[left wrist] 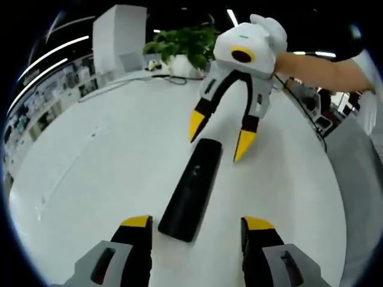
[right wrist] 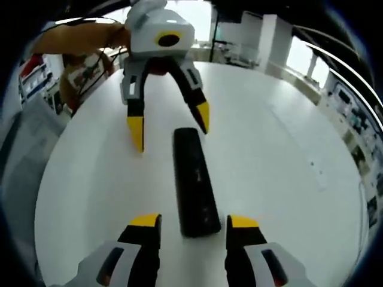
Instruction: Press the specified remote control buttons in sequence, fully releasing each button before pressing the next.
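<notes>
Left gripper view: white table (left wrist: 90, 173) w/ potted plant (left wrist: 182, 45) at far edge, white box (left wrist: 118, 37) just left of it, cable (left wrist: 128, 81) trailing across nearby. Shelving along left bkgd, ceiling light strips overhead. Nothing between tongs and remote. Right gripper (left wrist: 222, 139) opposite, held by gloved hand (left wrist: 269, 27), bare forearm behind; jaws spread wide, yellow tips pointing down, flanking remote's far end, apart from it.

Remote (left wrist: 191, 188) flat on table, mid-scene, btwn both grippers. Long, slim, black, rounded ends, glossy top; buttons too faint to tell.

Right gripper view: left gripper (right wrist: 169, 122) across table, jaws spread, tips either side of remote's far end, not touching. Near end of remote (right wrist: 194, 179) sits btwn own spread jaws, no contact seen.
</notes>
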### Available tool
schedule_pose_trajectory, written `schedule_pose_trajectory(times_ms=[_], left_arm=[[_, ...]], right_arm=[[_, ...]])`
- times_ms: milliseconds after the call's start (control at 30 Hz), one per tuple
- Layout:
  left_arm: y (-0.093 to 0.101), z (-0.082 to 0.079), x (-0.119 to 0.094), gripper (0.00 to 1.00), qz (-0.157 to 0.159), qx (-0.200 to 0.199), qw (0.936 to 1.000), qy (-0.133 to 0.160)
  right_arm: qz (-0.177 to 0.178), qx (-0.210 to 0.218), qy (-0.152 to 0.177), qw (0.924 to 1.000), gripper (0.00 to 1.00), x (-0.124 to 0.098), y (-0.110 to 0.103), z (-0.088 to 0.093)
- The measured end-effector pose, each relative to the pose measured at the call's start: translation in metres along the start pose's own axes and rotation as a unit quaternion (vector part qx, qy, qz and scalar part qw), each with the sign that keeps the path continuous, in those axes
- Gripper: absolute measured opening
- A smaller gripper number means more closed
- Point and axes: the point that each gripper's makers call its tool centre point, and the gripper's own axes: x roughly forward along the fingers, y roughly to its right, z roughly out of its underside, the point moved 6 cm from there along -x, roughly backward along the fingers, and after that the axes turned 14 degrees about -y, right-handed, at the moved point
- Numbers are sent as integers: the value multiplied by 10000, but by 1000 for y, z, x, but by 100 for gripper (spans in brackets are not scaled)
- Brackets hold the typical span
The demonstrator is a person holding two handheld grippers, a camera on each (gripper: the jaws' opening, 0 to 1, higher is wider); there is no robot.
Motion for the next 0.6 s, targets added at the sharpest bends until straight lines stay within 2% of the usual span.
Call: schedule_pose_trajectory(times_ms=[267,600], left_arm=[[-2,-2,1,55,25,69,9999,-77],[-3,-5,4,53,53,148,9998,-152]], right_arm=[[-50,-98,-112,9999,37,3,3,-2],[-141,-243,-232,9993,33,5,4,-3]])
